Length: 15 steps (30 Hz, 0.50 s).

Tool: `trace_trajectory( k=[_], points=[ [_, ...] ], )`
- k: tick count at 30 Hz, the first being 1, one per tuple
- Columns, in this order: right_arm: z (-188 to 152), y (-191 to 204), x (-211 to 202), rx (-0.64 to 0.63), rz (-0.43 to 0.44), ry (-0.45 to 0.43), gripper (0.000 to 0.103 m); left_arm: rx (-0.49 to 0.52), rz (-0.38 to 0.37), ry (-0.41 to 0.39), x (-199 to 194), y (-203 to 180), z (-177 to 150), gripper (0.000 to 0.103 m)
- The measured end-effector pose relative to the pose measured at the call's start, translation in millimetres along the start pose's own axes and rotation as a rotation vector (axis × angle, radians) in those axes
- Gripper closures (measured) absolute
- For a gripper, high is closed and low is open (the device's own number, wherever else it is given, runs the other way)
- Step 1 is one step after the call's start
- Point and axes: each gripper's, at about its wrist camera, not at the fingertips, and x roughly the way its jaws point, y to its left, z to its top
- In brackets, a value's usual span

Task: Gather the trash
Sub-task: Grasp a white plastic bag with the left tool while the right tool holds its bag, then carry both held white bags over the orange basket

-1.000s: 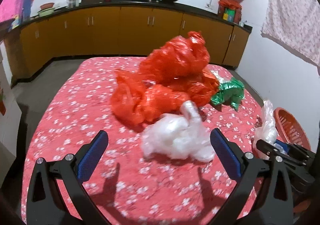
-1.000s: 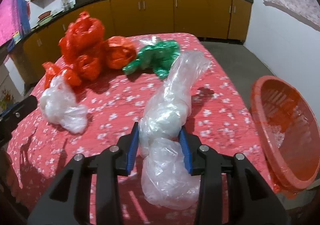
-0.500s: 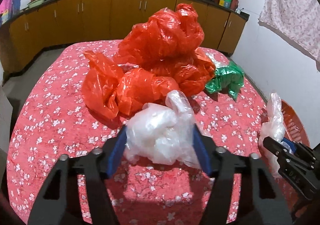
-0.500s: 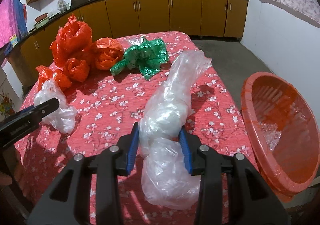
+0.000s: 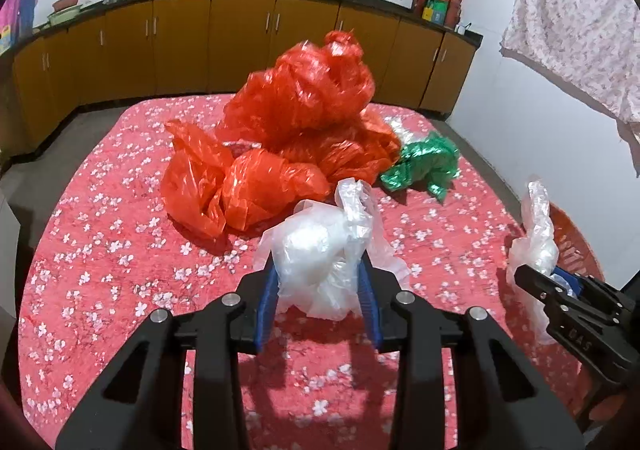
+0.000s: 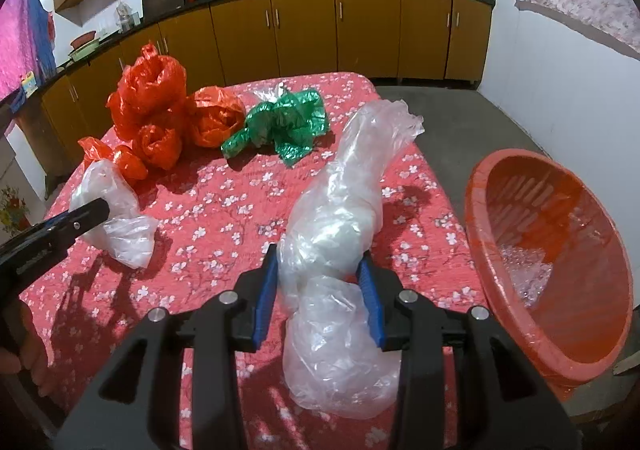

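My left gripper (image 5: 320, 290) is closing on a crumpled clear plastic bag (image 5: 324, 250), and its blue pads press the bag's sides. This same bag (image 6: 116, 214) shows at the left in the right wrist view, with the left gripper's fingers (image 6: 86, 212) on it. My right gripper (image 6: 318, 286) is shut on a long clear plastic bag (image 6: 344, 218), held above the table's right edge. A pile of red bags (image 5: 296, 138) and a green bag (image 5: 424, 162) lie behind on the flowered red tablecloth (image 5: 120, 258).
An orange plastic basket (image 6: 560, 354) sits low beside the table's right edge, with some clear plastic inside. Yellow kitchen cabinets (image 5: 240, 42) with pots on the counter run along the far wall. A flowered cloth (image 5: 580, 18) hangs at the right.
The left gripper went from wide open around the small clear bag to squeezing its sides, and moved closer to it. The right gripper kept its hold on the long bag.
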Motion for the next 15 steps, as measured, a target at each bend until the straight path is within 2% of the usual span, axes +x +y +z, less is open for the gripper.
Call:
trace_trajectory(
  k=[8,15],
  points=[
    [-0.1,-11.7,-22.8,0.007,-0.008,-0.039,0.065,0.023,-0.029,-0.039,-16.2,-23.5,7.3,0.067],
    [-3.7,-28.4,-48.7,-0.002,-0.049,-0.086,0.065,0.069,-0.067,-0.055,-22.7,-55.4,8.7,0.067]
  ],
)
